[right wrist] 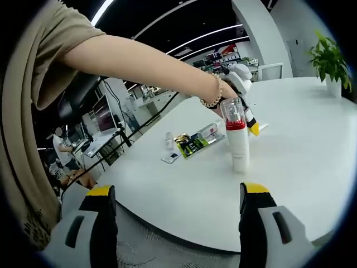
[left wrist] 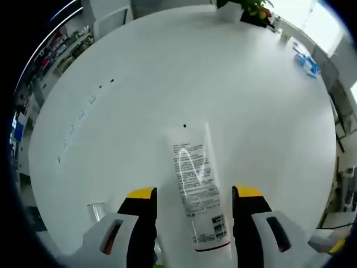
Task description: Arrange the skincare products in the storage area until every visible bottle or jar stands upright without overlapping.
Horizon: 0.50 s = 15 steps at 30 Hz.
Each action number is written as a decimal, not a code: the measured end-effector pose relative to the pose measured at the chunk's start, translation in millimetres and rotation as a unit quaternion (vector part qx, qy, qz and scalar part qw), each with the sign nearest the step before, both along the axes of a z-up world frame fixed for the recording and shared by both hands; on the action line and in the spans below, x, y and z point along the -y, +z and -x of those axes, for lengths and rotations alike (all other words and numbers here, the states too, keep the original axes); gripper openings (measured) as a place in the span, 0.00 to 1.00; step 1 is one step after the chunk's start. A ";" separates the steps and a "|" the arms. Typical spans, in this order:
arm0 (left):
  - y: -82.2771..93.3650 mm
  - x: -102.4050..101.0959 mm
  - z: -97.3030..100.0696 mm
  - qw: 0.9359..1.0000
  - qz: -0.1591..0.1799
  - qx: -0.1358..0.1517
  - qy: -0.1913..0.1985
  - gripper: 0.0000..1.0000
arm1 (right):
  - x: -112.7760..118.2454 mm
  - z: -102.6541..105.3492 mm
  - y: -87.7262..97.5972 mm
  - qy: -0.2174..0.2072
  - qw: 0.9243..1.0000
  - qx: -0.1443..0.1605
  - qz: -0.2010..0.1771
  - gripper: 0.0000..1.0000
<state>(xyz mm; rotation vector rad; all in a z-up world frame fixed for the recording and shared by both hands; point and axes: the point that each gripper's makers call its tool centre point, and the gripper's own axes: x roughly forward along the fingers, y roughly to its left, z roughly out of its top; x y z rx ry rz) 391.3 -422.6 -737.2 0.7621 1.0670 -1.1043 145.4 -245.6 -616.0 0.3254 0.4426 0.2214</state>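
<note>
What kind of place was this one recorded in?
Probably an open-plan office or lab: a large white table, desks with monitors behind, ceiling strip lights and a potted plant.

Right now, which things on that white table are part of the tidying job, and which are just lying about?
Part of the job:
- white tube, between the open left tool's tips
- tube standing upright, red band under a clear cap
- small clear bottle by the table edge

Lying about:
- potted plant
- green and black packet
- blue item, too small to identify
</note>
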 end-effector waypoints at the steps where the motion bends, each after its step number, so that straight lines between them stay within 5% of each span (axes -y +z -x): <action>1: 0.0 0.8 -0.3 1.000 -0.003 0.000 0.000 0.51 | 1.2 -0.4 1.3 -0.003 1.000 0.003 -0.003 0.92; 15: -8.2 9.0 1.7 0.999 -0.032 0.003 -0.001 0.40 | 2.1 0.5 -1.1 -0.003 1.000 -0.001 -0.017 0.90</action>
